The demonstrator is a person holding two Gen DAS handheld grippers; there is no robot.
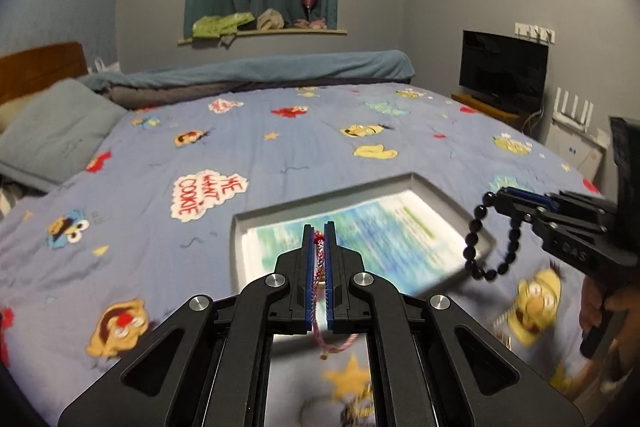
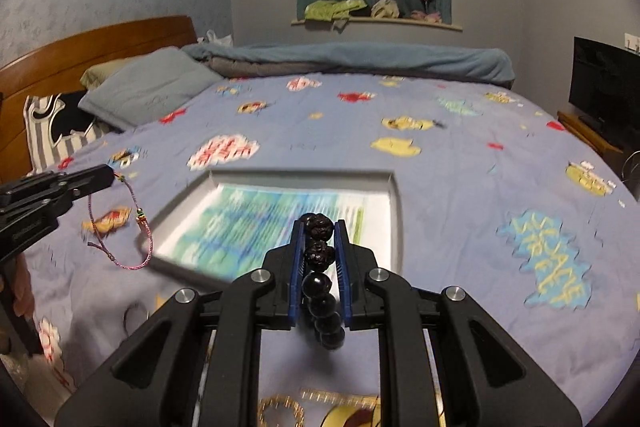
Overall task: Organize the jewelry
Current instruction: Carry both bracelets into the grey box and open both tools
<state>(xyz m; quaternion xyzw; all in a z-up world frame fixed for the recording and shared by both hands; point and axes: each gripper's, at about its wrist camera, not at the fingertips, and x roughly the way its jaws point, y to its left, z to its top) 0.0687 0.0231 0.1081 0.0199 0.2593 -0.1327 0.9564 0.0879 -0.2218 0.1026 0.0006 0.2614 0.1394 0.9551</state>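
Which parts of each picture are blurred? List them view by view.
Left wrist view: the tray with its printed sheet and the cartoon bedspread near the camera smear, while the left gripper and its woven bracelet stay crisp. Right wrist view: the same tray and sheet streak, yet the right gripper and bead bracelet stay sharp.

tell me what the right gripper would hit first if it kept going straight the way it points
Most likely the shallow white tray on the bedspread. The right gripper, shut on the black bead bracelet, angles down toward the tray's printed paper lining with nothing between, though depth is uncertain.
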